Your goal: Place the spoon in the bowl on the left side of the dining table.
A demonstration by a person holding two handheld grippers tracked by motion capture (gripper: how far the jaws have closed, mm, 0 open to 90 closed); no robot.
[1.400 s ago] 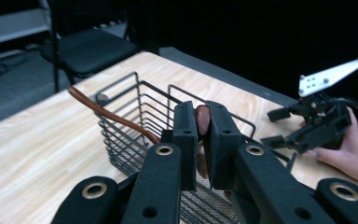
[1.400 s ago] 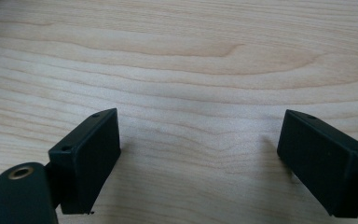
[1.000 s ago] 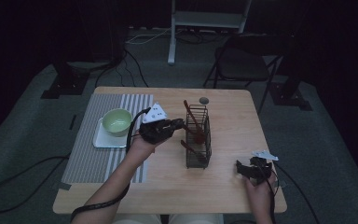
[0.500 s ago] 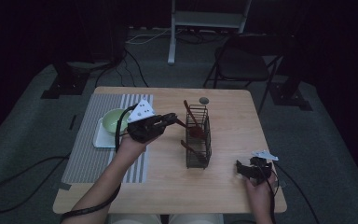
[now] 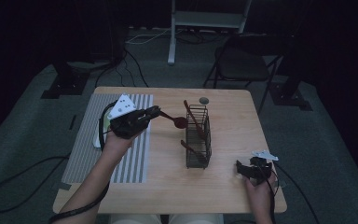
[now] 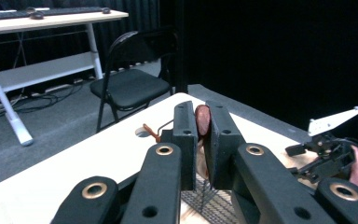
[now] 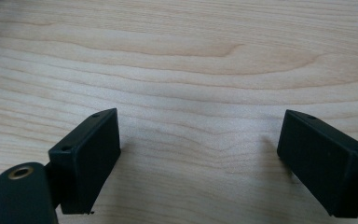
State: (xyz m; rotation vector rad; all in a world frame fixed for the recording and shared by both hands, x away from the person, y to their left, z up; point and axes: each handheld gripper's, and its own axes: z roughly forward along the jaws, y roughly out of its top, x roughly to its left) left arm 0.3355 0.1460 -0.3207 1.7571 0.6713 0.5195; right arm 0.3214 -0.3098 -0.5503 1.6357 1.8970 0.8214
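Note:
My left gripper hovers over the table left of a black wire basket, shut on the handle of a brown spoon. The spoon's bowl points toward the basket's top rim. In the left gripper view the jaws pinch the spoon edge-on between their tips. Other brown utensils stand in the basket, one sticking up at a slant. My right gripper rests low near the table's front right, open, with bare wood between its fingers.
A grey striped mat covers the table's left side. A white tray lies on it, mostly hidden behind my left hand. A small round disc lies near the far edge. Beyond the table stand a folding chair and a white desk frame.
My left gripper has drawn back to the left from the basket with the spoon in it, so the spoon is now outside the basket. The right gripper has stayed put.

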